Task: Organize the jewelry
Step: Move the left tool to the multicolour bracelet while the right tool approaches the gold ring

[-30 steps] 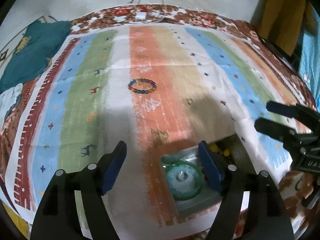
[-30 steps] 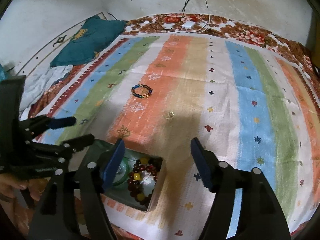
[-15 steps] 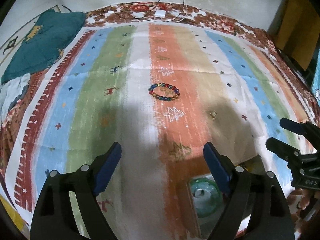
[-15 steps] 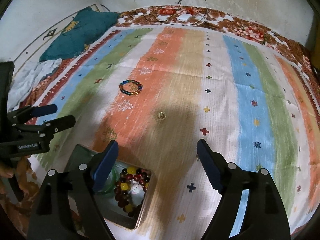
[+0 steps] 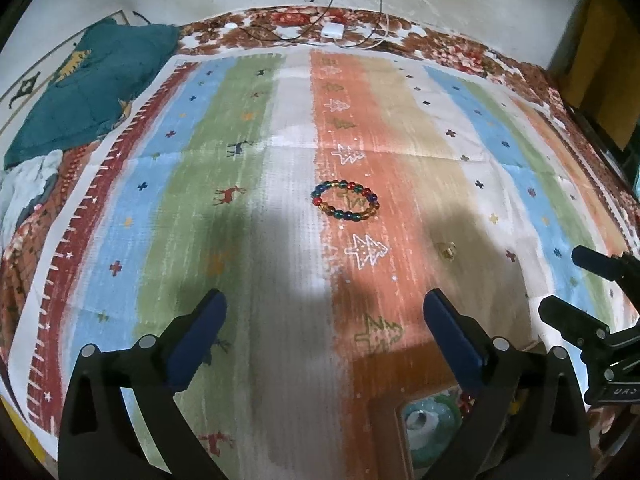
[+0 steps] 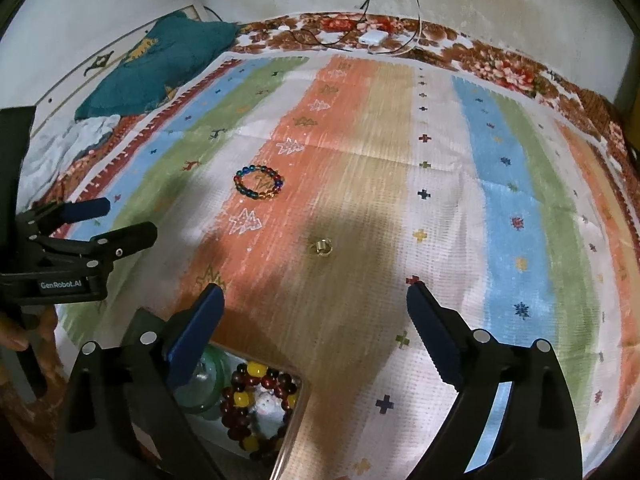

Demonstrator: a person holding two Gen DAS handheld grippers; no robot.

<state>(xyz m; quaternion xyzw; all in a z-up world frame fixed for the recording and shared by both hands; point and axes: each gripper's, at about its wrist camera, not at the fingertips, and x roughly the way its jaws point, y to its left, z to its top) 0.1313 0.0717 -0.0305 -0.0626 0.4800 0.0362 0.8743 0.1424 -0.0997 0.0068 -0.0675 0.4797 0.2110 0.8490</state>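
Both tongs (image 5: 324, 320) (image 6: 316, 312) apart, empty; bead bracelet (image 5: 345, 200) well ahead on mat (image 5: 280, 280).

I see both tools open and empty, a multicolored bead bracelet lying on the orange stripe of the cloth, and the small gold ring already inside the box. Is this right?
Not quite. The small gold ring is not inside the box; the right wrist view shows it lying on the cloth, apart from the box. The rest holds: the left tool and right tool are open and empty, and the multicolored bead bracelet lies on the orange stripe.
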